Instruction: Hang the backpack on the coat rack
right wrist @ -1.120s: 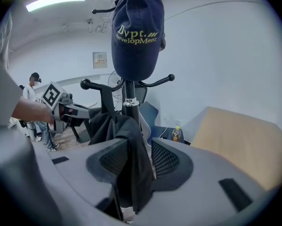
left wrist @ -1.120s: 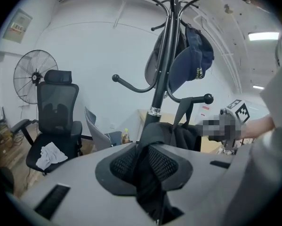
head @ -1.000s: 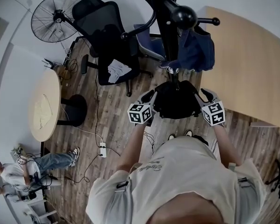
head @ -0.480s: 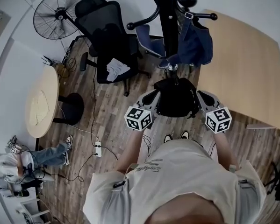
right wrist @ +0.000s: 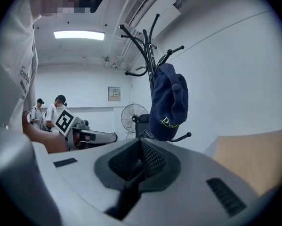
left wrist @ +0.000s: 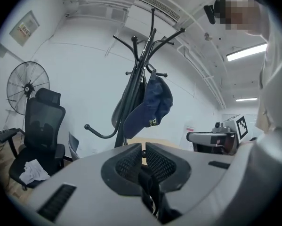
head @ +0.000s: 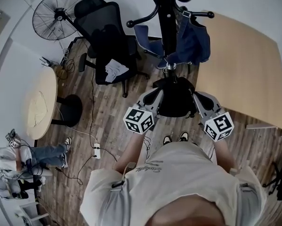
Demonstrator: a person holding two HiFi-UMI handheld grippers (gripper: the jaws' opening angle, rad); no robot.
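Between our grippers: backpack [head: 177,98], which we held near the coat rack [head: 168,18], ready for hooking.
Left gripper [left wrist: 143,150]: jaws clamped on a backpack strap, sharing the weight.
Right gripper [right wrist: 140,145]: likewise pinched closed on a strap.

Room tally
Two grippers: left gripper [head: 154,95], right gripper [head: 198,98]. One backpack [head: 177,99], one coat rack [head: 168,18], one cap [head: 193,44], one fan [head: 53,17], one black office chair [head: 108,36], two tables: round table [head: 39,108], big table [head: 244,69].
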